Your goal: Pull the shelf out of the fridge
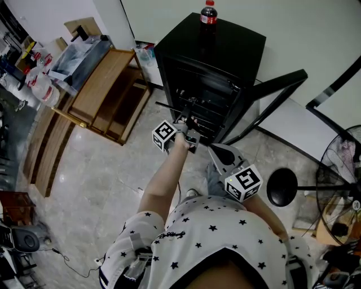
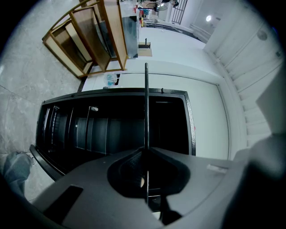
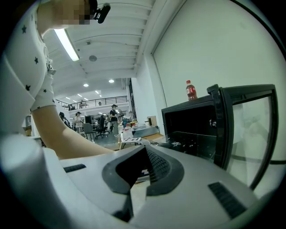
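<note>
Step in hand: the pull itself, grip made, shelf only partly out.

- Fridge (image 1: 231, 48): black, stands on the floor against the wall, door (image 1: 273, 87) swung wide open at its right edge. A cola bottle (image 1: 208, 16) stands on its top, near the back edge.
- Left gripper (image 2: 146, 150): arm stretched to the fridge's front opening, jaws closed almost fully on the front edge of the shelf (image 2: 146, 103). In the left gripper view the shelf shows edge-on as a thin dark line running from between the jaws straight into the cabinet.
- Shelf position: front edge appears just outside the opening, the rest inside on its rails. How far it has come I cannot tell.
- Right gripper (image 3: 144, 150): held back near the person's body, well apart from the fridge, jaws together with nothing between them.

Next move, as I judge it: draw the left gripper straight back toward the body, level, with the shelf kept flat so it does not bind on the rails. Once more of it is out, the free right gripper could take the far side to support it. Risk: a thin edge may slip from the pinch.
</note>
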